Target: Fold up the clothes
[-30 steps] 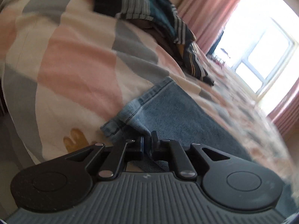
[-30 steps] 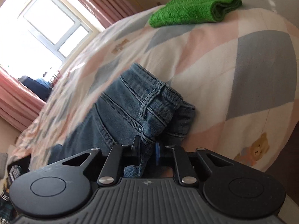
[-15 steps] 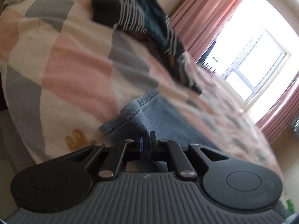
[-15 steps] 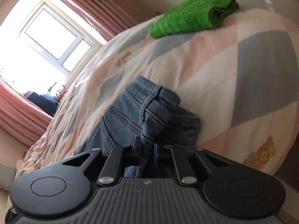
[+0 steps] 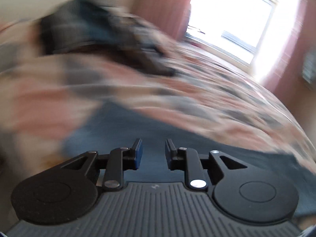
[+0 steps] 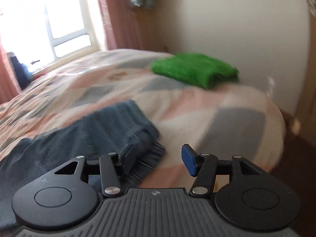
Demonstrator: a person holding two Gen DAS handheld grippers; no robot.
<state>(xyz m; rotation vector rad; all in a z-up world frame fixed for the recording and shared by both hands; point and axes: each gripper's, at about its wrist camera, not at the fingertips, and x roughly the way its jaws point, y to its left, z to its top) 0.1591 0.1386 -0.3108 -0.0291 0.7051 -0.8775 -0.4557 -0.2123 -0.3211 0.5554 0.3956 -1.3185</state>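
Left wrist view, heavily smeared by motion. The left gripper [image 5: 152,152] fills the lower part of the picture, its two black fingers spread with a clear gap between them and nothing held. Blue pads [image 5: 138,155] line the inner faces. Directly beyond and beneath the fingers lies a wide patch of blue denim, the jeans [image 5: 126,126], spread on a bed [image 5: 217,102] whose quilt is patterned in pink, grey and cream. Farther back on the bed sits a dark heap [image 5: 94,29], probably more clothes, though the blur hides its detail. A bright window [image 5: 237,15] glows at the upper right, with pink curtains [image 5: 158,6] beside it.

Right wrist view, somewhat sharper. The right gripper [image 6: 158,158] is also spread wide and holds nothing. Its left finger [image 6: 128,158] hangs over the near end of the jeans [image 6: 94,130]; whether it touches the cloth is unclear. Its right finger, with a blue pad [image 6: 188,161], is over bare quilt. The jeans lie in a long band running from the lower left toward the middle of the bed [image 6: 237,118], bunched into folds at the end nearest the gripper. A folded green towel [image 6: 193,71] rests well apart from them, near the far edge of the bed by a cream wall [image 6: 237,19]. A window [image 6: 49,19] and pink curtain [image 6: 118,15] stand at the upper left.
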